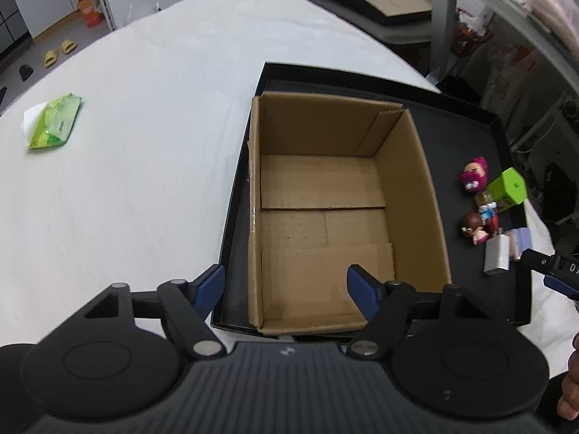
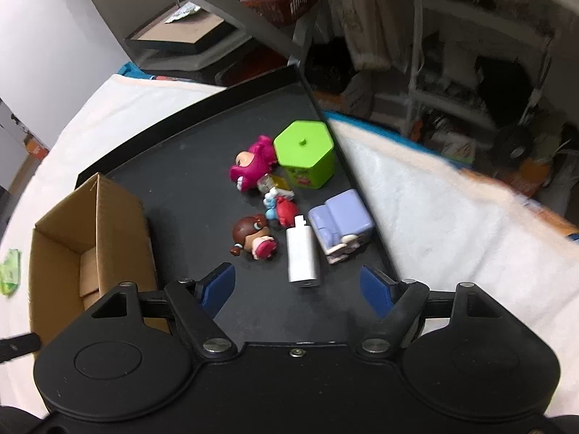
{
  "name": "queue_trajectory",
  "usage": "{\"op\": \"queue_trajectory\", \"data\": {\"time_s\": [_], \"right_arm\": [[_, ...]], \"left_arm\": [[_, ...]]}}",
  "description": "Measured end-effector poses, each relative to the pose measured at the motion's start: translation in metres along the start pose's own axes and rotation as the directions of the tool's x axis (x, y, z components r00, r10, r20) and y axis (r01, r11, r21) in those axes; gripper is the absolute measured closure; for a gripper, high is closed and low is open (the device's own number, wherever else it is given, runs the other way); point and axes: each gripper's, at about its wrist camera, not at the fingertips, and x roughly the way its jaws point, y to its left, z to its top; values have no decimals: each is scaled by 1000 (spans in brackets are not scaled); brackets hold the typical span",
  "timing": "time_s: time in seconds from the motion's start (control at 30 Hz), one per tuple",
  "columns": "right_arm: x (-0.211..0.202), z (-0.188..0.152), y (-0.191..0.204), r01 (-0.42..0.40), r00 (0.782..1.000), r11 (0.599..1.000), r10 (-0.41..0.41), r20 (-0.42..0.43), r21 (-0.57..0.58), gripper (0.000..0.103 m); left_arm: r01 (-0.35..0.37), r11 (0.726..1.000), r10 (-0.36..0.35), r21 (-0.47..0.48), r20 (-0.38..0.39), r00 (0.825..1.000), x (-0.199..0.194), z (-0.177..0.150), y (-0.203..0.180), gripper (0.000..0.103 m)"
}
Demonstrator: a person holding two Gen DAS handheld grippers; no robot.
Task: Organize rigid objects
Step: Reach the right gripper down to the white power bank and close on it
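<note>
Both grippers [image 1: 286,285] [image 2: 297,285] spread, empty; white table [image 1: 144,144], black tray [image 2: 202,166], cluttered shelves [image 2: 470,72] behind.

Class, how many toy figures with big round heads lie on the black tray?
2: a pink figure beside the green hexagonal box, and a brown-haired figure left of the white charger.

The left wrist view looks steeply down from close above the near rim of the cardboard box [image 1: 347,195], with the toy cluster [image 1: 485,213] out at 3 o'clock. The right wrist view looks down from just above that same cluster [image 2: 286,209], the box [image 2: 90,238] at 9 o'clock. Both share the black tray [image 1: 466,137] [image 2: 195,166], box and toys on the white surface [image 1: 144,144].
</note>
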Motion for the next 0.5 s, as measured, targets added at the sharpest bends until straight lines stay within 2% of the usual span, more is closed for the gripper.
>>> {"op": "queue_trajectory", "data": {"time_s": [0.07,0.33,0.43,0.5], "right_arm": [[11,3,0,30,999,1000,-30,-12,-9,31],[42,15,1,52,997,998,-54,-51,-38,31],[54,18,0,57,995,998,-60,-74,-41,32],[61,19,0,77,993,996,-81,-80,-49,37]], "left_arm": [[-14,1000,14,-4,-20,1000,9,2,-2,32],[-62,998,60,-23,-80,995,36,11,-6,43],[-82,996,79,-30,-97,992,41,15,-7,51],[-96,995,93,-30,-103,990,43,17,-8,54]]}}
